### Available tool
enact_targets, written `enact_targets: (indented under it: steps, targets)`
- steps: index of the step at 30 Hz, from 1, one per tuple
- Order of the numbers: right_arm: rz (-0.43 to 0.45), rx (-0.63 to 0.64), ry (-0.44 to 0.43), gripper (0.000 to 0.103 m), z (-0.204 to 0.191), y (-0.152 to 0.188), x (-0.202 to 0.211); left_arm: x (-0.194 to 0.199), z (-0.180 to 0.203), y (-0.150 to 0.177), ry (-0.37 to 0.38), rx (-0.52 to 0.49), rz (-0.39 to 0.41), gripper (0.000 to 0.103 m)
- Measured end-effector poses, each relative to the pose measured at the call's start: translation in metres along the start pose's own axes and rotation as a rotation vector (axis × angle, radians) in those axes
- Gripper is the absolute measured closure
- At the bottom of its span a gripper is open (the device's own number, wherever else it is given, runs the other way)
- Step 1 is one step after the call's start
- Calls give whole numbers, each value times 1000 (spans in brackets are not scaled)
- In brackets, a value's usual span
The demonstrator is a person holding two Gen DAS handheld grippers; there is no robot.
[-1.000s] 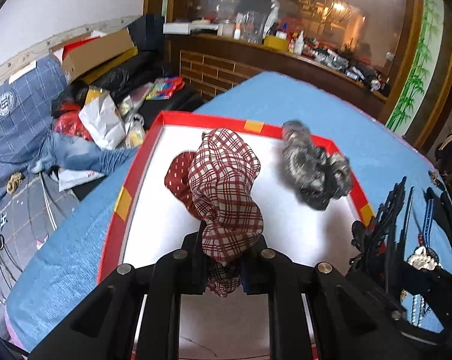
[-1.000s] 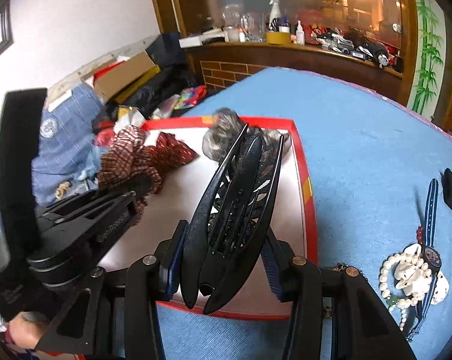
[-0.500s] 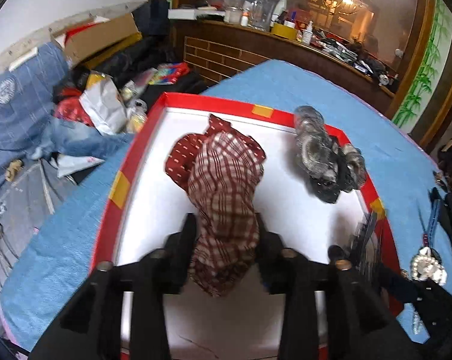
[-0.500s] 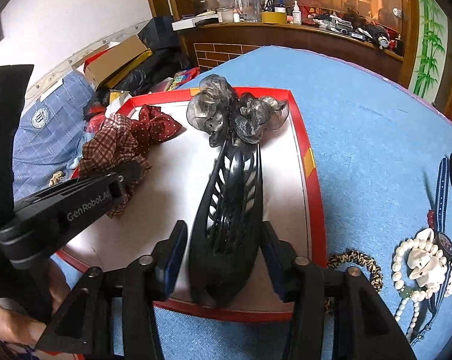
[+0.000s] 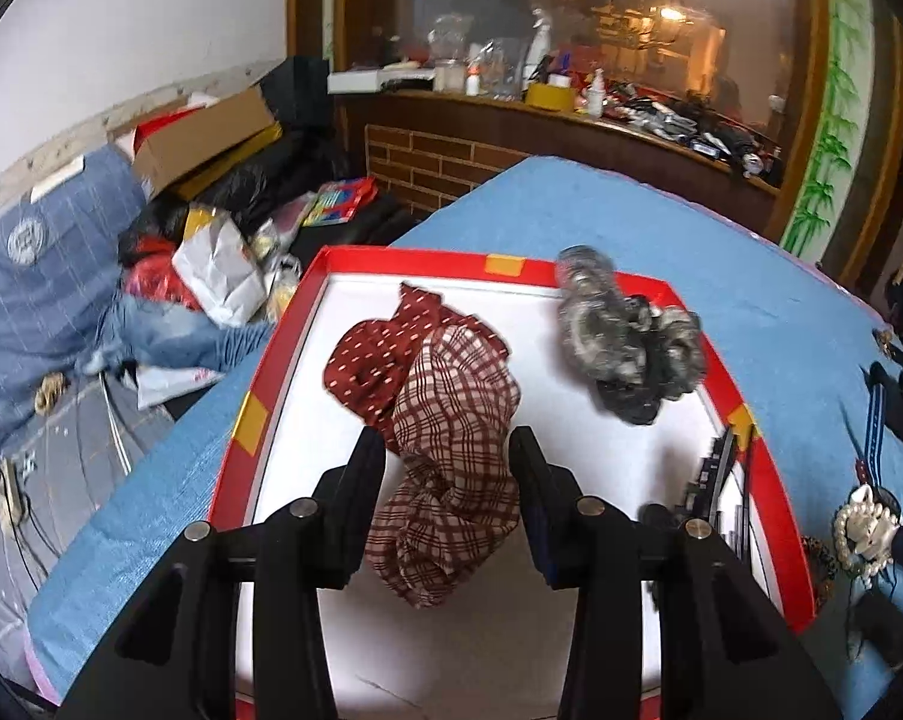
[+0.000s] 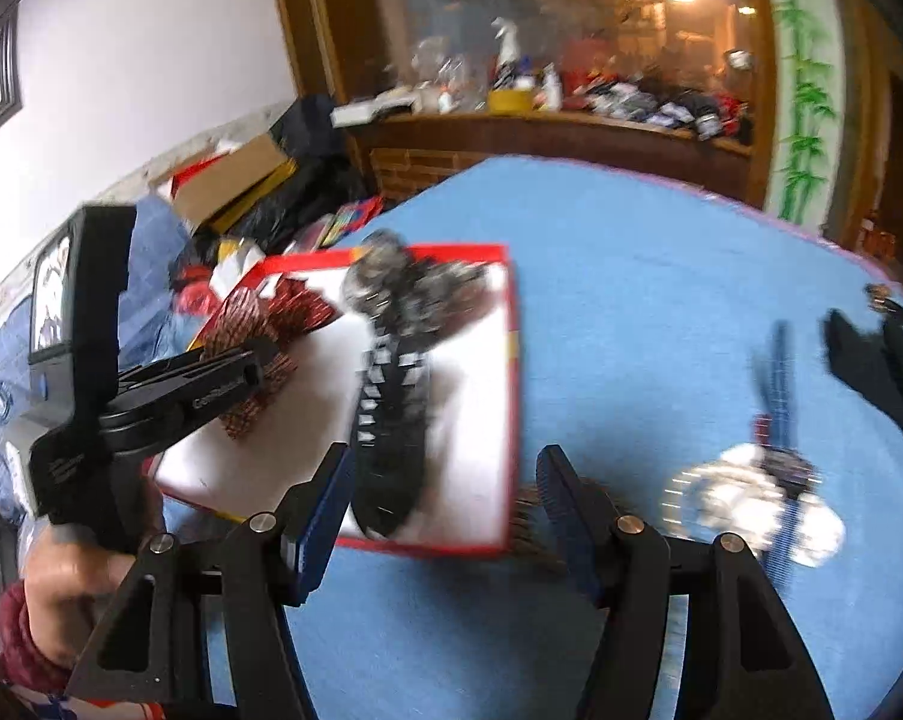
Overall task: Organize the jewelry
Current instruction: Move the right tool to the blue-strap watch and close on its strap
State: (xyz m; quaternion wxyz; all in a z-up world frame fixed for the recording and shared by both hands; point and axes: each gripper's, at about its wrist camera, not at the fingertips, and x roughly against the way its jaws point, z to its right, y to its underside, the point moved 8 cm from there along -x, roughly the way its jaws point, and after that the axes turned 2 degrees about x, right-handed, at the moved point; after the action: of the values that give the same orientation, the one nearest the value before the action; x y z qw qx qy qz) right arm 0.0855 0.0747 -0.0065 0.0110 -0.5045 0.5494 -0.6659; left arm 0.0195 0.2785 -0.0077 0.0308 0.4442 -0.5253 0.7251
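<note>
Both grippers stand with their jaws apart and nothing pinched. Left gripper [image 5: 448, 462] straddles the plaid scrunchie [image 5: 445, 468], which lies loose on the white floor of the red-rimmed tray [image 5: 253, 414]; its jaws have just been opening, and the cloth sits between them without being pressed. Right gripper [image 6: 445, 480] hangs over the tray's near edge; its jaws have just been opening too, and the black claw clip [image 6: 391, 420] lies in the tray ahead of them, partly in line with the gap but free. By the look of it, the scrunchie is light, soft and floppy, so any bunched fold serves as a hold. The clip is probably stiff, smooth plastic, best taken across its spine at mid-length, not by the teeth. In the right wrist view its long axis runs from about 6 to 12 o'clock, its far end reaching the grey scrunchie [image 6: 403, 294]. At 3 o'clock on the blue cloth [image 6: 631, 300], a shell bracelet [image 6: 751, 504] is blurred.
</note>
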Motion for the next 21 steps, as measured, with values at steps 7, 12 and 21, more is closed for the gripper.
enact_targets:
  steps: [7, 12, 21]
  targets:
    - [93, -159, 101, 35, 87, 12, 48, 16, 20, -4, 16, -70, 83, 60]
    - [107, -327, 170, 40, 158, 30, 69, 26, 38, -3, 70, -105, 109, 60]
    - [46, -576, 83, 46, 207, 51, 66, 64, 98, 14, 253, -166, 96, 60]
